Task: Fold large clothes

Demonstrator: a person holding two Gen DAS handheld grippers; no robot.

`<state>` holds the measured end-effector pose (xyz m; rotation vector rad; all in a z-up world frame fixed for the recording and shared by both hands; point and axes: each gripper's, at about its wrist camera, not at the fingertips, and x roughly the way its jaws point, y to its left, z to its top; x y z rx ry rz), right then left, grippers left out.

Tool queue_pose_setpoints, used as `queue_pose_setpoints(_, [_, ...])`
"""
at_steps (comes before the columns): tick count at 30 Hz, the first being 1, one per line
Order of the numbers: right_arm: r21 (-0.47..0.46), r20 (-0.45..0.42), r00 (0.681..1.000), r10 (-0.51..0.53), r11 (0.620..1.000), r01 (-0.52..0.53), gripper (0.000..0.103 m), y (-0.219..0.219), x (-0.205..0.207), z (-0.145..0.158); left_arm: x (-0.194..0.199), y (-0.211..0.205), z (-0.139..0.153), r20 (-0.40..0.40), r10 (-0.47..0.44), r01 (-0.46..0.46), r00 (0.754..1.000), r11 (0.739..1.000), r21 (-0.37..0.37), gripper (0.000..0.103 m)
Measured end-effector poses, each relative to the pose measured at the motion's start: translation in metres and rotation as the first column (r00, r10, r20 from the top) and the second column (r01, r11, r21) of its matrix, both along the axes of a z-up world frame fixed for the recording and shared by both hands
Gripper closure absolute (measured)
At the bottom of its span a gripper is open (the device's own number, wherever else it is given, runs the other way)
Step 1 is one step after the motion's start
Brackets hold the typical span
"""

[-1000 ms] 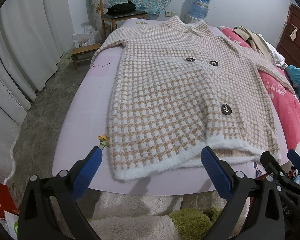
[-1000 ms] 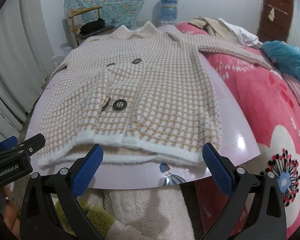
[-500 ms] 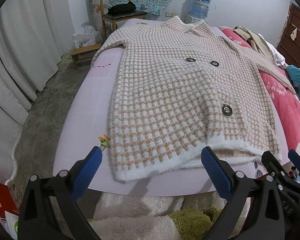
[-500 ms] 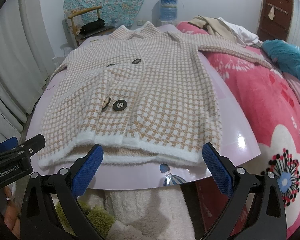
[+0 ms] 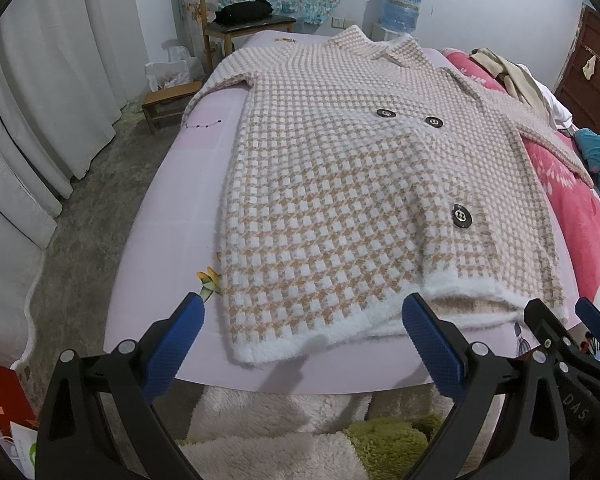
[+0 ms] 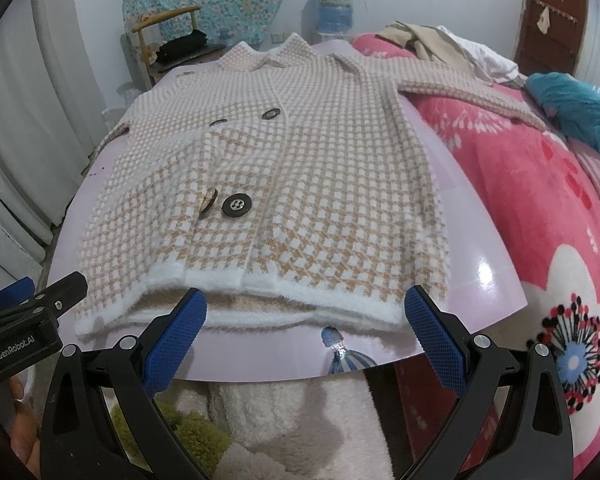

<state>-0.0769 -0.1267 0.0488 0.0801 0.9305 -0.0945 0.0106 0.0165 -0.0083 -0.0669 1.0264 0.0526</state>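
A large beige-and-white houndstooth coat point(image 5: 340, 184) with dark buttons lies flat, front up, on a pale pink board point(image 5: 168, 216); it also shows in the right wrist view point(image 6: 300, 184). Its fuzzy white hem faces me. Its right sleeve reaches out over a pink blanket point(image 6: 540, 184). My left gripper point(image 5: 304, 336) is open and empty, just short of the hem's left part. My right gripper point(image 6: 306, 328) is open and empty, just short of the hem's right part. The right gripper also shows in the left wrist view point(image 5: 572, 332), and the left gripper in the right wrist view point(image 6: 32, 312).
A wooden chair point(image 5: 240, 20) with a black bag, a low stool point(image 5: 168, 100) and white curtains point(image 5: 40, 100) stand at the left. A water jug point(image 5: 400, 0) stands at the back. Clothes point(image 6: 440, 48) and a teal cloth point(image 6: 572, 104) lie on the blanket. Fluffy rugs point(image 5: 280, 432) lie below.
Both grippers have crept very slightly toward the coat's hem. The coat has not moved.
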Motion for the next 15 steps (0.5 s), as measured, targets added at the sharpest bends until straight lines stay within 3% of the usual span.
queue_pose_setpoints(15, [0.001,-0.022,1.000,-0.016,1.000,0.016,0.008,-0.011,0.009,-0.009,0.012,0.003,-0.018,-0.053,-0.008,0.008,0.999,1.000,-0.009,0.006])
